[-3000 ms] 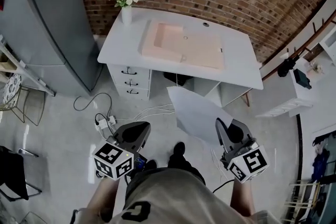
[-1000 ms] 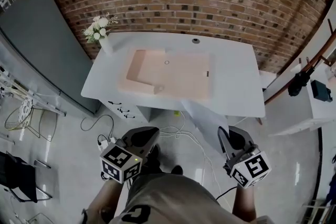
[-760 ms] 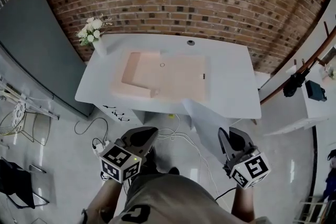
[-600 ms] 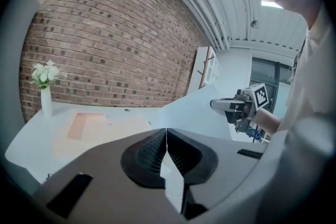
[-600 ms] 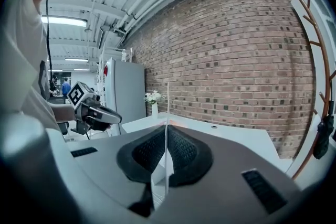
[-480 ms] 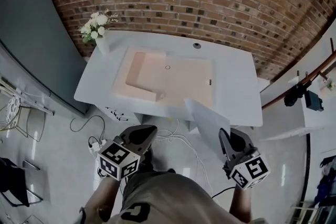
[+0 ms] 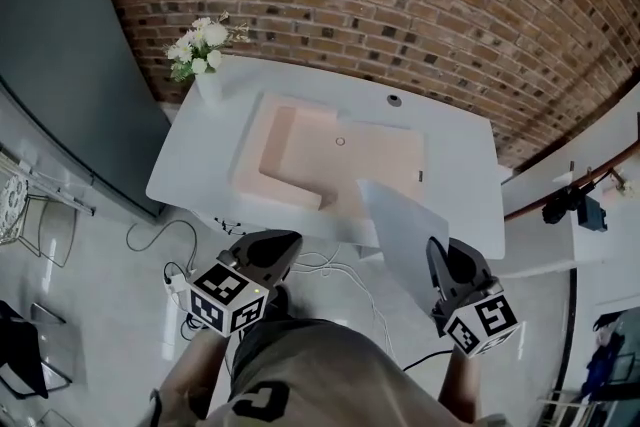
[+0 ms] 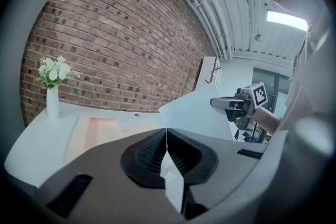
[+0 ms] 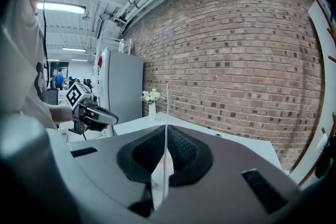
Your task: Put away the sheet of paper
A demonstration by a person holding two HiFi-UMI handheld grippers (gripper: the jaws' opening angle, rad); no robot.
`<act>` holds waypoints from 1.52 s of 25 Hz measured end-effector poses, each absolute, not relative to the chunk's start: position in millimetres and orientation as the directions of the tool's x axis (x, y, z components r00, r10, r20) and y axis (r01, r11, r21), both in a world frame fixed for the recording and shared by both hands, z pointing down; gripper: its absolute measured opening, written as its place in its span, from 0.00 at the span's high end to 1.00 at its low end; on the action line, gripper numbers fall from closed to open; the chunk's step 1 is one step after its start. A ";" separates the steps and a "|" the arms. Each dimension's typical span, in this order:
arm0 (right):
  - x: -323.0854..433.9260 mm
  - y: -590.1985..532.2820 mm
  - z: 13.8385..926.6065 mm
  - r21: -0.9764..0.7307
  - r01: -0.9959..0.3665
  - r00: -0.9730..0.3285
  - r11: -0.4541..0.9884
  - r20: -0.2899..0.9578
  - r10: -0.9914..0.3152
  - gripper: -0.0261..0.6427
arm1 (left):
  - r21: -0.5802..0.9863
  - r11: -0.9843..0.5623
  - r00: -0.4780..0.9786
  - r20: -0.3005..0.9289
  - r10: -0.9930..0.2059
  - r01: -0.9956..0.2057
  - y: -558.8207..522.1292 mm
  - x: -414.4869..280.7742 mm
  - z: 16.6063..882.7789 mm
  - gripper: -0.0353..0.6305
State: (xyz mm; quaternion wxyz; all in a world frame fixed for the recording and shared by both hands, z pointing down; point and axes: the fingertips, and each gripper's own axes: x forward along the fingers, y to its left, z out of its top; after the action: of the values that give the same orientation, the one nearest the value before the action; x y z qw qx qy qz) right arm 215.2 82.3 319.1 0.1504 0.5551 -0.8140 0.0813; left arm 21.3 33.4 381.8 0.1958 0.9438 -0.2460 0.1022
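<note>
At the far left, a grey cabinet (image 7: 60,65) is standing against the brick wall, and a white vase (image 7: 210,83) of flowers is standing on the desk's (image 7: 455,177) left back corner. The left gripper (image 8: 166,136) is being held low in front of the desk with its jaws pressed together on nothing, taking no part in the work. A pink mat (image 7: 375,155) is lying across the middle of the white desk, with a raised pink slab on its left part.

Right of centre, the sheet of paper (image 7: 400,225) is being held up in the air over the desk's front edge. It is clamped by its near corner in the right gripper (image 9: 167,134), whose jaws are closed flat on it. The sheet is touching neither the desk nor the mat.

The carrying step is judged to be in hand, with the putting-away not yet done. The next move is judged to call for the sheet being brought on over the desk and lowered flat before the right jaws are opened; where it is meant to go cannot be told.

No brand or label is being shown. Only the black-and-white square markers on the gripper cubes and a large, partly hidden mark on the person's shirt (image 7: 300,365) can be seen; the mark cannot be read with certainty.
</note>
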 end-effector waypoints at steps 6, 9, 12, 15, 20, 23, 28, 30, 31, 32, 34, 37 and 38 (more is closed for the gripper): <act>185.8 50.9 299.0 -0.063 -0.923 -0.381 0.379 0.272 -0.884 0.93 | 0.325 -0.796 0.855 0.283 -0.434 -0.511 11.4 -15.7 381.9 0.92; 173.9 36.7 291.3 -0.107 -0.918 -0.397 0.382 0.246 -0.884 0.93 | 0.328 -0.785 0.847 0.280 -0.451 -0.526 1.2 -36.9 382.5 0.92; 167.1 26.5 286.7 -0.115 -0.919 -0.393 0.376 0.243 -0.887 0.93 | 0.337 -0.782 0.849 0.276 -0.451 -0.524 -5.7 -46.9 384.6 0.92; 159.8 20.9 285.1 -0.102 -0.920 -0.392 0.379 0.246 -0.887 0.93 | 0.347 -0.785 0.856 0.270 -0.441 -0.514 -7.2 -49.8 390.3 0.92; 161.2 13.4 287.0 -0.103 -0.920 -0.392 0.378 0.253 -0.884 0.93 | 0.367 -0.783 0.863 0.268 -0.429 -0.503 -7.3 -46.0 397.1 0.92; 170.6 4.6 287.8 -0.108 -0.920 -0.393 0.378 0.251 -0.885 0.93 | 0.363 -0.780 0.858 0.276 -0.434 -0.511 -10.8 -42.3 396.9 0.92; 198.5 -16.0 287.3 -0.122 -0.917 -0.399 0.380 0.239 -0.885 0.93 | 0.353 -0.756 0.832 0.298 -0.468 -0.551 -23.6 -31.5 397.0 0.92; 212.2 -25.4 286.6 -0.137 -0.914 -0.404 0.382 0.229 -0.886 0.93 | 0.349 -0.749 0.823 0.311 -0.475 -0.564 -26.0 -22.3 398.5 0.92; 219.0 -29.8 286.0 -0.144 -0.912 -0.408 0.384 0.222 -0.886 0.93 | 0.347 -0.744 0.819 0.316 -0.480 -0.570 -27.3 -17.8 398.7 0.92; 225.8 -34.1 285.6 -0.151 -0.910 -0.412 0.386 0.216 -0.885 0.93 | 0.345 -0.740 0.814 0.320 -0.485 -0.577 -29.3 -13.2 398.4 0.92; 239.2 -42.3 286.0 -0.162 -0.906 -0.418 0.391 0.208 -0.884 0.93 | 0.339 -0.733 0.804 0.327 -0.496 -0.590 -34.5 -3.5 397.0 0.92; 259.0 -53.0 291.1 -0.172 -0.906 -0.418 0.388 0.207 -0.884 0.93 | 0.333 -0.726 0.795 0.337 -0.504 -0.601 -39.2 10.5 395.7 0.92; 265.5 -55.8 293.4 -0.177 -0.906 -0.417 0.385 0.209 -0.885 0.93 | 0.331 -0.724 0.792 0.342 -0.505 -0.605 -40.0 14.5 396.3 0.92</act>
State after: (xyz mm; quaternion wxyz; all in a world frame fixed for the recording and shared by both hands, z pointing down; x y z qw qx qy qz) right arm 265.5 -55.8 293.4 0.0398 0.5384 -0.8312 0.1325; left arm 14.5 -40.0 396.3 0.2174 0.9213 -0.3013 0.1147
